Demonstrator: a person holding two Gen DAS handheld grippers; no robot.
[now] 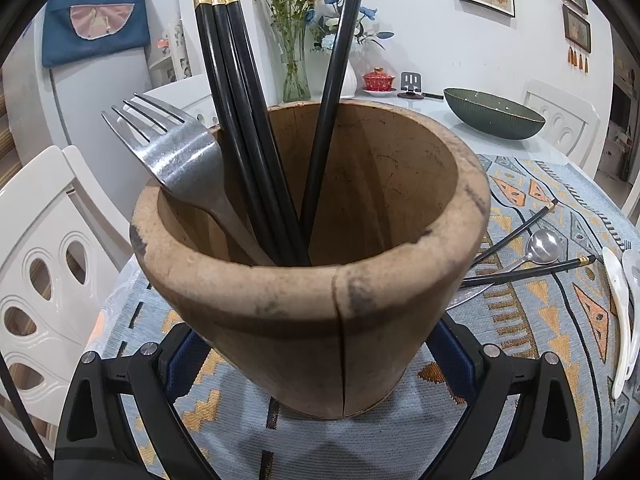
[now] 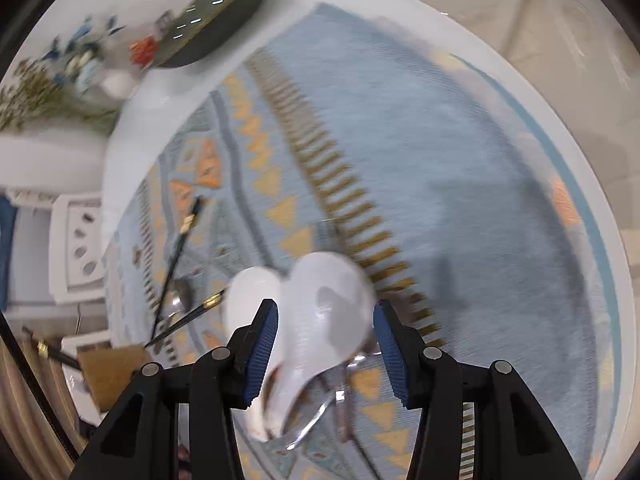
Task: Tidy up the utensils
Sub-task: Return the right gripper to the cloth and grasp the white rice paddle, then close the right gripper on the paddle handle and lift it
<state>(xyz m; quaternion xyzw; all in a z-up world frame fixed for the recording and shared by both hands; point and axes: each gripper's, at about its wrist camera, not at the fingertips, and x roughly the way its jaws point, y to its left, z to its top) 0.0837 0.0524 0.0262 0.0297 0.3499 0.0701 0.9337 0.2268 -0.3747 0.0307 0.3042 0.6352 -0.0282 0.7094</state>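
Right up against my left camera, the wooden holder [image 1: 316,280] is sitting between the pads of the left tool [image 1: 316,360], which is gripping it at its lower wall, upright on the patterned cloth [image 1: 520,320]. Four black chopsticks [image 1: 240,120] with gold bands and one steel fork [image 1: 176,160] are standing inside it, leaning on the rim.

I am seeing more utensils lying on the cloth to the holder's right: two loose chopsticks [image 1: 520,272] crossing a metal spoon [image 1: 542,246], and further right two white ceramic spoons [image 1: 620,312] side by side.

Through the right camera, blurred, the right tool [image 2: 326,332] is hanging over those white ceramic spoons [image 2: 328,304], its blue pads [image 2: 266,344] standing apart on either side of the nearer bowl, not pressing on it as far as I can tell. I am making out a shiny metal piece under the spoons, too smeared to name. The loose chopsticks [image 2: 176,264] and metal spoon [image 2: 180,296] are lying off to the left there, with the holder [image 2: 112,372] at the lower left edge.

At the far side of the tabletop [image 1: 460,120] a dark green bowl [image 1: 494,114], a red lidded cup [image 1: 378,79] and a vase of flowers [image 1: 296,48] are standing.
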